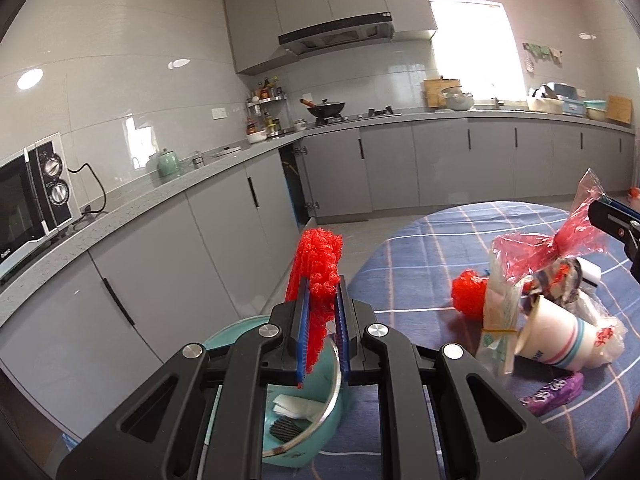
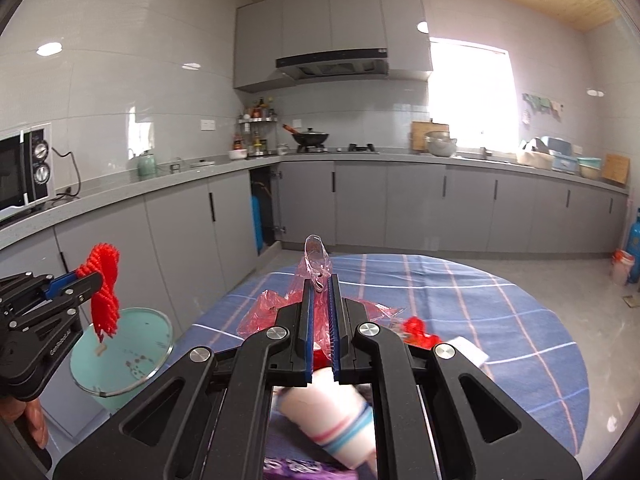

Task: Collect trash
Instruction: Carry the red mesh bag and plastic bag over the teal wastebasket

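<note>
Two red nets (image 1: pixel 316 276), one cup (image 1: pixel 560 340), one bin (image 2: pixel 124 352)

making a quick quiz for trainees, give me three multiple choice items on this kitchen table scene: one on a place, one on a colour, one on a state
1. Where is the round teal waste bin?
A. on the grey counter
B. on the floor beside the table with the blue checked cloth
C. under the window

2. What colour is the foam fruit net in the left gripper?
A. red
B. white
C. purple

3. How does the right gripper stand?
A. wide open, empty
B. shut on the crinkled red and clear plastic bag
C. shut on a paper cup

Answers: 1 B, the right wrist view shows it by the table edge. 2 A, it is bright red in both views. 3 B, the bag sticks out between the shut fingers.
</note>
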Tool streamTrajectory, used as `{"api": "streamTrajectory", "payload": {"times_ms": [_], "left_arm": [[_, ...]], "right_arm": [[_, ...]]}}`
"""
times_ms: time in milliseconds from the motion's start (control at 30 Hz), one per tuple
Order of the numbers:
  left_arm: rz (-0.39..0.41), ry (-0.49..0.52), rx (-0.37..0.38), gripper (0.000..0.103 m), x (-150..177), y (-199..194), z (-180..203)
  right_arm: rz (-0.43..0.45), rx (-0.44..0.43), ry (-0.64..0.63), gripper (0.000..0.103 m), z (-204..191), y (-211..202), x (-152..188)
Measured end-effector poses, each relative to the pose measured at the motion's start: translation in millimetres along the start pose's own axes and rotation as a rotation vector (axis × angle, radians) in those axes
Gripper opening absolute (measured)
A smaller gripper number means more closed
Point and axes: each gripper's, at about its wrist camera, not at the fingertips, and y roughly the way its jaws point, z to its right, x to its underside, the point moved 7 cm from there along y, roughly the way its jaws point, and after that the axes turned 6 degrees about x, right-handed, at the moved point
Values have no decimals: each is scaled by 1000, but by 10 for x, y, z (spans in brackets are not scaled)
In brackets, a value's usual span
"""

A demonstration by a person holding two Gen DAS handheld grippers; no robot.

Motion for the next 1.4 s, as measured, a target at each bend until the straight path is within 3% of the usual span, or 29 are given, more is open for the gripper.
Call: {"api": "streamTrajectory", "payload": {"times_ms": [800, 1400], "left_arm": [[-17, 94, -193, 12, -20, 30, -723], [-87, 66, -249, 12, 281, 248, -1263]], "right_arm": [[37, -148, -158, 7, -1001, 100, -152], [-13, -260, -222, 7, -1718, 360, -12]]}}
